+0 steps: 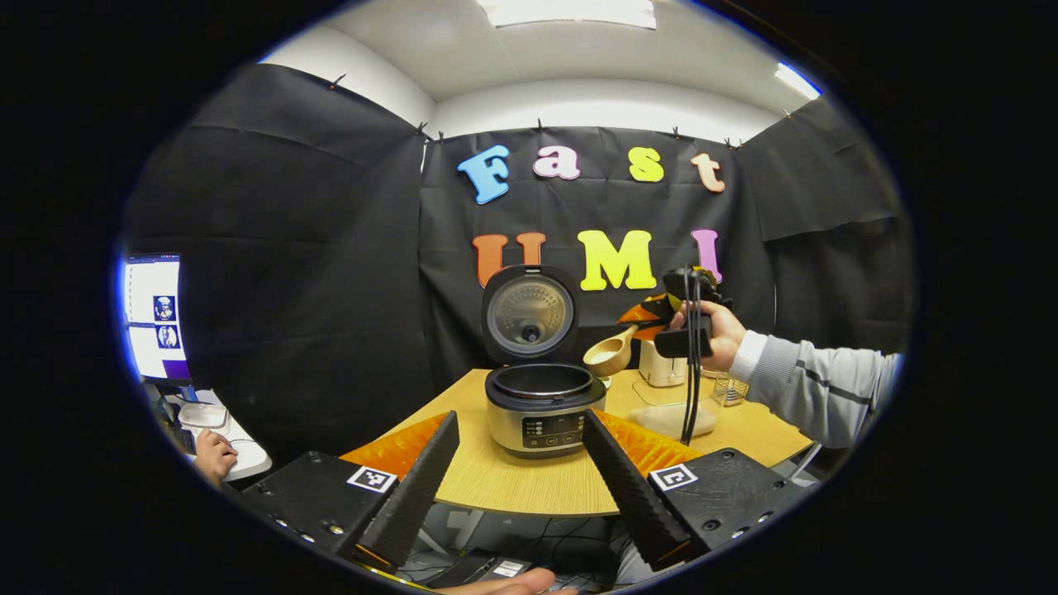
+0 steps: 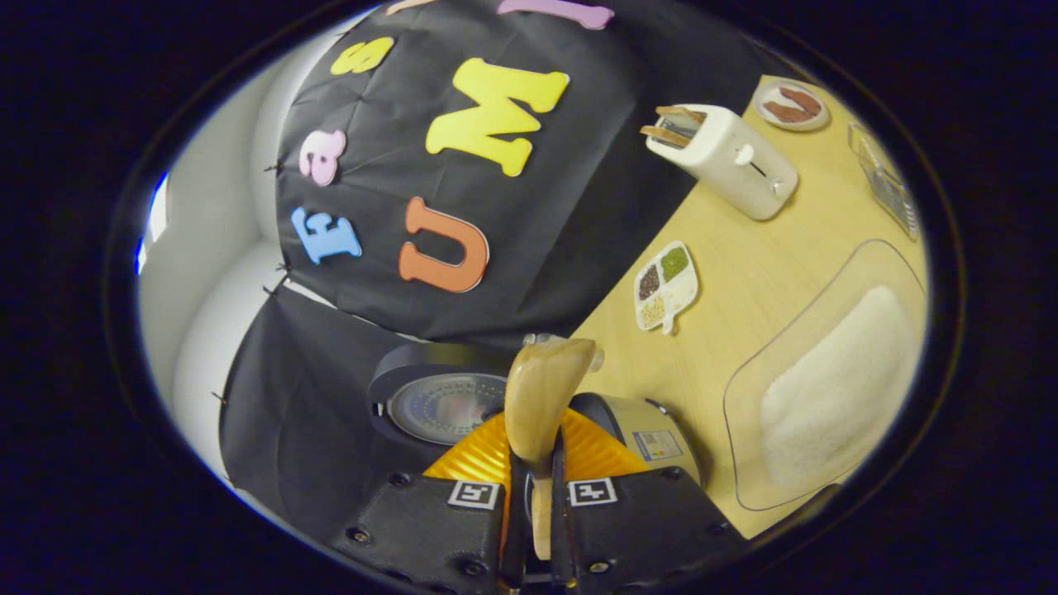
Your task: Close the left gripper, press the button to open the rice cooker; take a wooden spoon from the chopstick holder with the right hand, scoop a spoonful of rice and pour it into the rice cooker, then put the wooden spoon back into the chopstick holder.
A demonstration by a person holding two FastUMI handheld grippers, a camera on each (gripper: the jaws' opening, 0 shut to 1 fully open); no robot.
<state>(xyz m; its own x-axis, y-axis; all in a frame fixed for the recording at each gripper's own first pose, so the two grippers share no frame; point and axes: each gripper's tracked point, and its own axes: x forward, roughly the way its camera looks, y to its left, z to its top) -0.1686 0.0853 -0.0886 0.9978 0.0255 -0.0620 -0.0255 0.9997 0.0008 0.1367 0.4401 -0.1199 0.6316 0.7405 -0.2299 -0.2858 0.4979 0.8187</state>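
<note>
A round silver rice cooker with a black rim and control panel [image 1: 541,409] is seen standing on the pale wooden counter [image 1: 512,483] in the left gripper view, its domed black lid [image 1: 529,314] raised upright behind the open pot. The left tool [image 1: 521,463] is held low at six o'clock, its two fingers spread wide apart with nothing between them, the cooker framed in the gap.

At about two o'clock from the cooker, the right tool [image 1: 653,318] is held in a hand [image 1: 719,335] with a grey sleeve [image 1: 814,384]. A light wooden spoon with a deep bowl [image 1: 610,354] is carried by it, the bowl tipped just above the cooker's right rim.

In the right gripper view, the right tool [image 2: 533,512] is seen clamped on the spoon's handle, both fingers pressed against it, and the wooden spoon [image 2: 541,397] points toward twelve o'clock over the cooker [image 2: 640,434]. A clear tray heaped with white rice [image 2: 826,380] lies at three o'clock. A cream toaster [image 2: 727,157] is set at one o'clock, with a small divided dish of grains [image 2: 665,285] nearer.
</note>
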